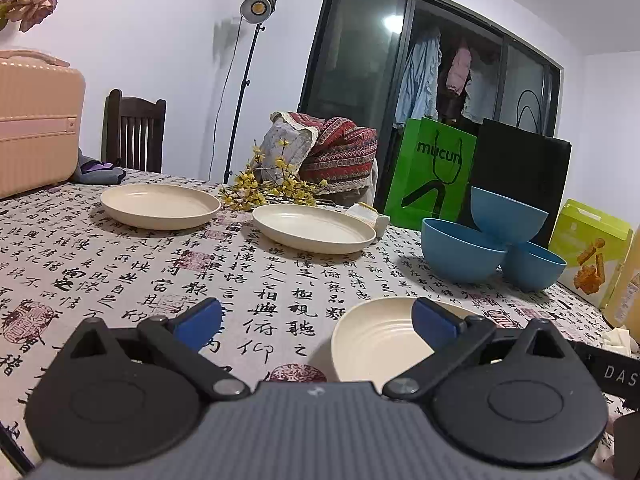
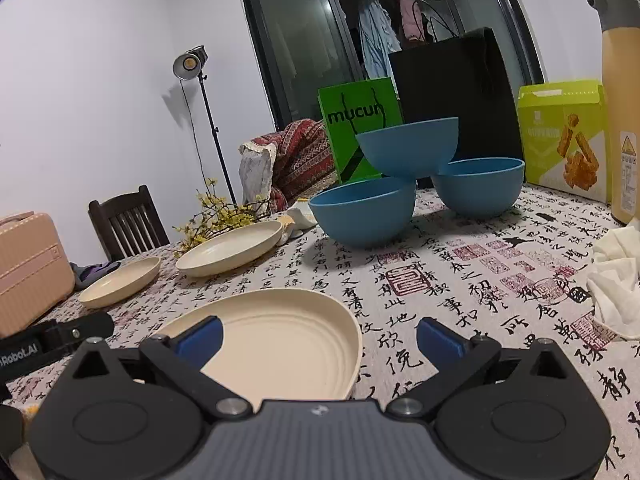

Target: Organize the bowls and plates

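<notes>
Three cream plates lie on the calligraphy tablecloth: a far one (image 1: 160,205) (image 2: 120,282), a middle one (image 1: 314,227) (image 2: 230,247) and a near one (image 1: 380,342) (image 2: 280,344). Three blue bowls stand at the back right: two on the cloth (image 1: 460,250) (image 1: 534,266) and a third (image 1: 506,214) (image 2: 408,146) resting tilted on their rims. My left gripper (image 1: 316,322) is open and empty, the near plate under its right finger. My right gripper (image 2: 318,338) is open and empty, the near plate under its left finger.
A pink case (image 1: 36,128) stands at the far left. Yellow flower sprigs (image 1: 268,190), a green bag (image 1: 434,172) and a black bag (image 1: 520,176) line the back edge. A snack box (image 2: 564,136), a tan bottle (image 2: 620,100) and a crumpled white tissue (image 2: 616,280) sit at right.
</notes>
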The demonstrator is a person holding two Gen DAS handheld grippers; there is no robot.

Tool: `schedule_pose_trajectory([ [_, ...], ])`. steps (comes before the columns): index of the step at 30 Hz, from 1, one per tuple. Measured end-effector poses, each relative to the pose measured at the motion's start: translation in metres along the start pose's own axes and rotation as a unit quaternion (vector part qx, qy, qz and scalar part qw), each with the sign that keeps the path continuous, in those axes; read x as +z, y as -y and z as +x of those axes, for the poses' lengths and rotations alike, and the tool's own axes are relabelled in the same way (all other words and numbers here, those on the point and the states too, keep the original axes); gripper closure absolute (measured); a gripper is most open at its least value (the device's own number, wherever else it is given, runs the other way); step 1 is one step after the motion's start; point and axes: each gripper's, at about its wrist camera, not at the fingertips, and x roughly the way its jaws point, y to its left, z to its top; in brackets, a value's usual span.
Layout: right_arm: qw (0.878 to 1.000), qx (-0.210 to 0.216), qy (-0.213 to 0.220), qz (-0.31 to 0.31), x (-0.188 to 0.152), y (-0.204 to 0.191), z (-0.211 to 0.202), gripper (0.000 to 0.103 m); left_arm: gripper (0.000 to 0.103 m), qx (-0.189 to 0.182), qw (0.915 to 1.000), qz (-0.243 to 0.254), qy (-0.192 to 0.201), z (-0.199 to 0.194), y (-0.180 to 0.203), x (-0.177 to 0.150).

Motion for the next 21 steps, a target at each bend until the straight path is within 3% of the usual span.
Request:
schedule_pose_trajectory([
  [11,1.0,-0.005,0.005,-0.002,-0.0001,-0.0005,-0.001,0.0,0.0,0.003,1.0,0.0,-0.005,0.001,0.0,-0.0005],
  [21,1.0,-0.012,0.019,0.002,-0.0013,0.0004,-0.005,0.0,0.0,-0.015,0.9996,0.006,-0.023,0.0045,-0.0012,0.0006],
])
